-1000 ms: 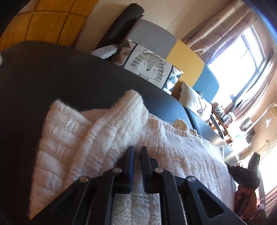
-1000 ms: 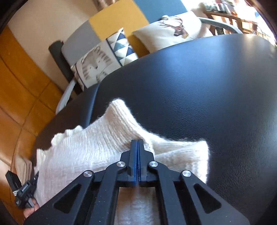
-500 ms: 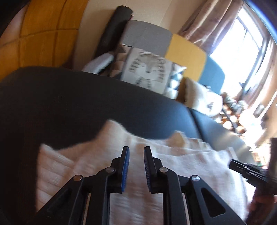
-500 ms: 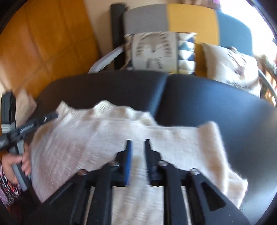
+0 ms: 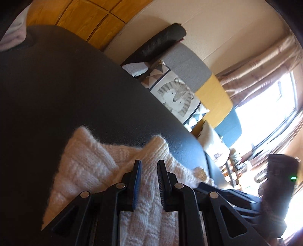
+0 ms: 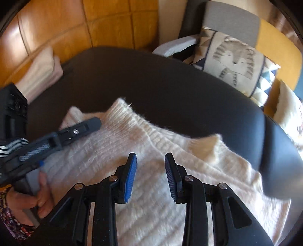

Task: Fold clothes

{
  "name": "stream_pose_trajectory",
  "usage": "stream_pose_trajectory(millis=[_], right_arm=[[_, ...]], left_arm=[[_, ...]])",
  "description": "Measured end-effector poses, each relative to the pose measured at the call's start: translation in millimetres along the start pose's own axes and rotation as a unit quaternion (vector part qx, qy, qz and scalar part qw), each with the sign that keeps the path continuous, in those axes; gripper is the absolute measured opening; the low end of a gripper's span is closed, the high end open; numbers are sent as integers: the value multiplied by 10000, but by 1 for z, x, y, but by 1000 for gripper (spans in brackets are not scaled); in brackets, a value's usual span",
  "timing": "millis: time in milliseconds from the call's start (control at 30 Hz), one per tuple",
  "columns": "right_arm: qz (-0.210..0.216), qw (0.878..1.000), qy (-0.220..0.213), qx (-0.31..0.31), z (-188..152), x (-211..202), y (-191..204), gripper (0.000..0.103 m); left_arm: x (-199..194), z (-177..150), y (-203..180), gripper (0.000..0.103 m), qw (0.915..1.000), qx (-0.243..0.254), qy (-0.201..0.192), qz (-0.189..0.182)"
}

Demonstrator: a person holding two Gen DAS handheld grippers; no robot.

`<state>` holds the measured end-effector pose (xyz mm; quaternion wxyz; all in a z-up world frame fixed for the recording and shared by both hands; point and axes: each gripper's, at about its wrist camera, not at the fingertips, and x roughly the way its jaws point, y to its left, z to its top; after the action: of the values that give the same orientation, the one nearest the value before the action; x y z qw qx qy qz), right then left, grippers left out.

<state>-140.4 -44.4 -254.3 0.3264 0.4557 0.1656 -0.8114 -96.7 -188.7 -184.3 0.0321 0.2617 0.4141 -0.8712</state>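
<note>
Meanwhile right tongs opening above sweater; bare dark surface beyond edge.

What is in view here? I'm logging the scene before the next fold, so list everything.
sweater: one, cream knit, spread on the black surface under both hand-held grippers
black surface: one, black padded, under the sweater
armchair: one, grey, yellow and blue, behind the black surface
animal cushion: one, pale with grey print, on the armchair
white cushion: one, white, beside the animal cushion
folded cloth: one, cream, at the far left edge of the black surface
curtain: one, pinkish, by the bright window
left hand-held gripper: one, black with blue pads, open above the sweater
right hand-held gripper: one, black with blue pads, jaws opening, nothing pinched
hand: one, holding the left hand-held gripper's handle
</note>
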Motion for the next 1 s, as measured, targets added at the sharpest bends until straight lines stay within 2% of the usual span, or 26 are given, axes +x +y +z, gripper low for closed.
stream_pose_trajectory(millis=[67, 100, 167, 233, 433, 567, 600, 633, 667, 700, 733, 767, 867, 967, 1000], right_arm=[[18, 9999, 106, -49, -1, 5, 0, 34], [31, 9999, 105, -13, -2, 6, -1, 26], [-12, 9999, 109, 48, -4, 6, -4, 5], [-122, 9999, -20, 9, -7, 2, -2, 4], [-835, 9943, -624, -210, -6, -11, 8, 0], [-784, 9956, -514, -81, -11, 1, 1, 0], [-547, 9969, -549, 125, -13, -2, -5, 1], [-119, 9975, -586, 377, -14, -6, -11, 2], [308, 9956, -622, 628, -15, -11, -17, 10], [596, 9934, -638, 740, -15, -15, -20, 24], [716, 9930, -633, 688, -15, -19, -19, 33], [695, 9943, -595, 554, -15, -21, -15, 46], [228, 9991, -341, -107, -13, -15, 8, 48], [38, 9989, -105, -453, -16, -7, 22, 0], [-83, 9986, -127, -514, -15, -8, 23, 0]], left_arm=[[-1, 0, 3, 16, 9999, -95, -40, -131], [-1, 0, 4, 16, 9998, -122, -49, -165], [2, 1, 3, 16, 9996, -156, -57, -207], [4, 2, 2, 16, 9995, -177, -67, -239], [6, 2, 4, 16, 9991, -229, -93, -333], [7, 3, 4, 16, 9991, -231, -73, -351], [7, 3, 4, 16, 9990, -239, -67, -366], [8, 3, 5, 16, 9990, -246, -65, -378], [8, 3, 5, 16, 9989, -251, -64, -387], [9, 4, 5, 16, 9989, -249, -61, -385], [9, 4, 4, 16, 9990, -242, -56, -373], [10, 4, 4, 16, 9991, -233, -51, -350], [6, 5, -2, 16, 9997, -207, -19, -93], [-4, 5, -6, 16, 9996, -162, -41, 229], [-8, 4, -7, 18, 9993, -109, -70, 352]])
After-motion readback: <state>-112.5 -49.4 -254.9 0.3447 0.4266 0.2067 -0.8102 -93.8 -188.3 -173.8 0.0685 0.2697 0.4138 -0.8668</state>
